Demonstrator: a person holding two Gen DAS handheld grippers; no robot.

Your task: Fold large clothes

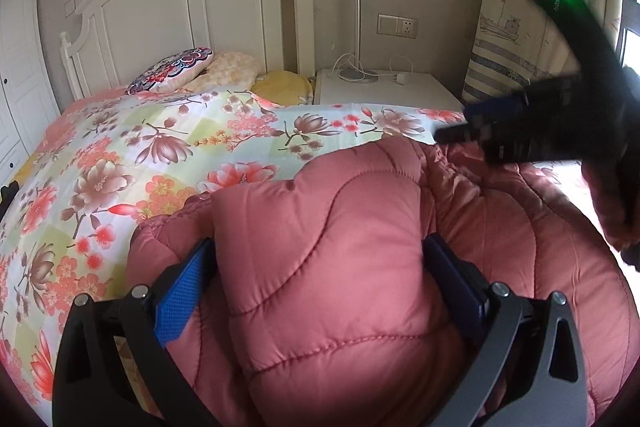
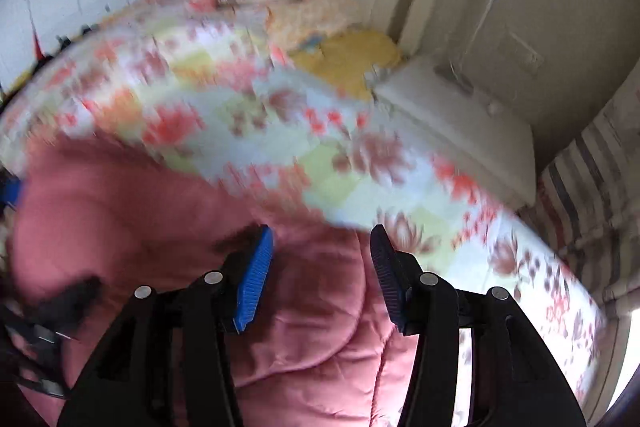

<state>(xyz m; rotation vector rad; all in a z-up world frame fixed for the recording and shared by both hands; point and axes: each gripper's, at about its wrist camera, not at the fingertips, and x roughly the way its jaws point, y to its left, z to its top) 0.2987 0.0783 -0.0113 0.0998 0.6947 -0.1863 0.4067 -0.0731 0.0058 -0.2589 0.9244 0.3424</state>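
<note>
The bed [image 1: 120,155], under a flowered cover, carries everything; its white headboard [image 1: 180,7] stands at the far end and a white nightstand [image 1: 384,87] sits just beside its far right corner. The pink quilted coat [image 1: 320,267] lies bunched along the bed's near edge, its long axis running roughly left to right across both views.

The left gripper [image 1: 318,279] is the nearer tool: a thick folded roll of the coat fills the space between its widely spread blue pads [image 1: 180,295], each pad pressing against a side of the roll, so it grips the padding without being drawn together. The roll rises straight ahead of it, toward the headboard.

The right gripper [image 2: 322,275] hangs over the coat's right-hand part, close to where pink fabric meets the flowered cover. Its fingers [image 2: 256,279] stand apart; the view is badly smeared, so whether any fabric is caught between them probably cannot be settled, though none seems pinched.

The left wrist view alone shows the right tool from outside, dark and blurred at the coat's far right end, with a green light on it. The right wrist view alone shows the bed's right edge and the striped curtain [image 2: 580,187] beyond it.

The coming fold likely turns on carrying the held roll across the coat's length.
</note>
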